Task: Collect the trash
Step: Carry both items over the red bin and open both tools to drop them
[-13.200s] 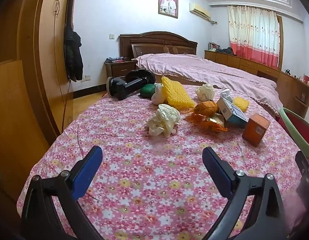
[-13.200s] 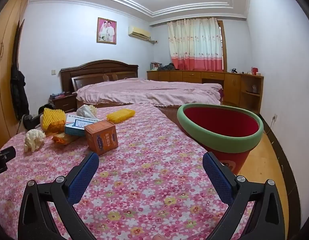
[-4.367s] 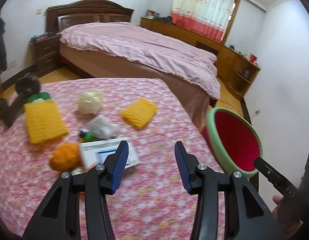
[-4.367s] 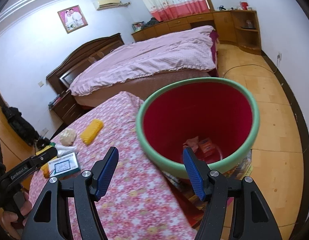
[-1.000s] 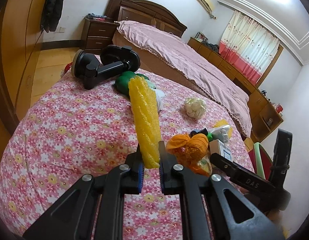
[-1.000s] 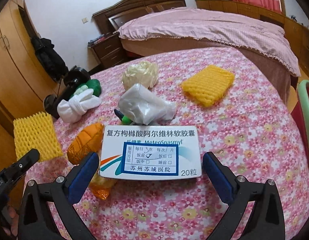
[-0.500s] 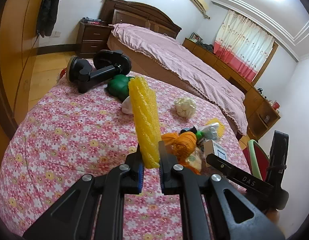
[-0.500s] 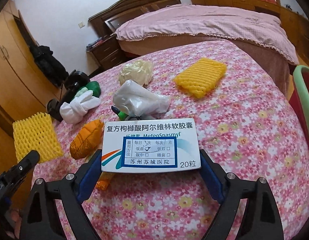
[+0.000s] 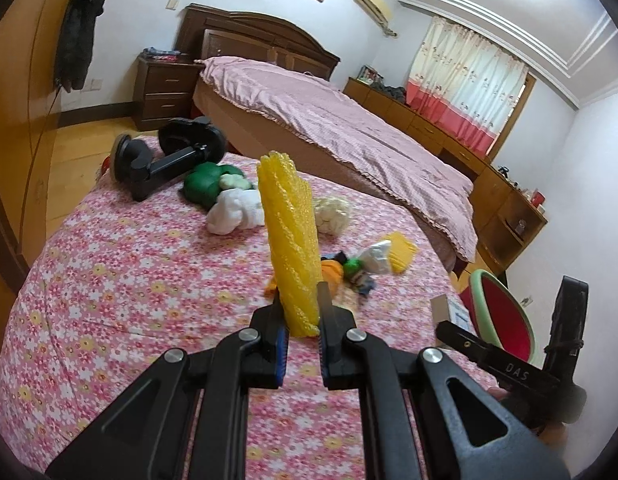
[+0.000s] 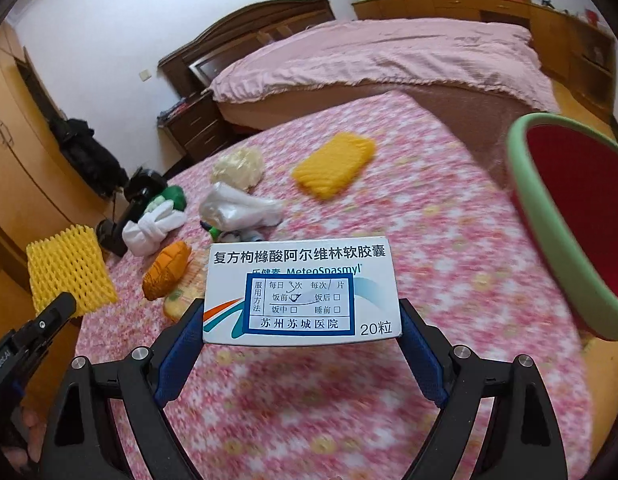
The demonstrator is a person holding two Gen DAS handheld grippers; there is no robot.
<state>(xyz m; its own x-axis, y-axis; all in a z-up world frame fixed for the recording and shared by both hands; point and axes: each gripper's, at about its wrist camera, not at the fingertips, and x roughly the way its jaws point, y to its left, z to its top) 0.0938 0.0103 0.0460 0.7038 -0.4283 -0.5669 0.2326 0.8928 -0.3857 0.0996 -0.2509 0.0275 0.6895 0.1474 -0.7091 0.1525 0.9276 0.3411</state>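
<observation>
The right tongs [image 10: 301, 340] have just closed on the box [image 10: 301, 288], now lifted off the counter [image 10: 449, 240]. The left tongs [image 9: 300, 344] grip the net [image 9: 291, 248]. The bin [image 10: 569, 220], at right of the frame, seems next.

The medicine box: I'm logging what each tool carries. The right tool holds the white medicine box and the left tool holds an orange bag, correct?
Not quite. The right tool does hold the medicine box, but the left tool is shut on a yellow foam net, not an orange bag. The left wrist view shows it.
</observation>
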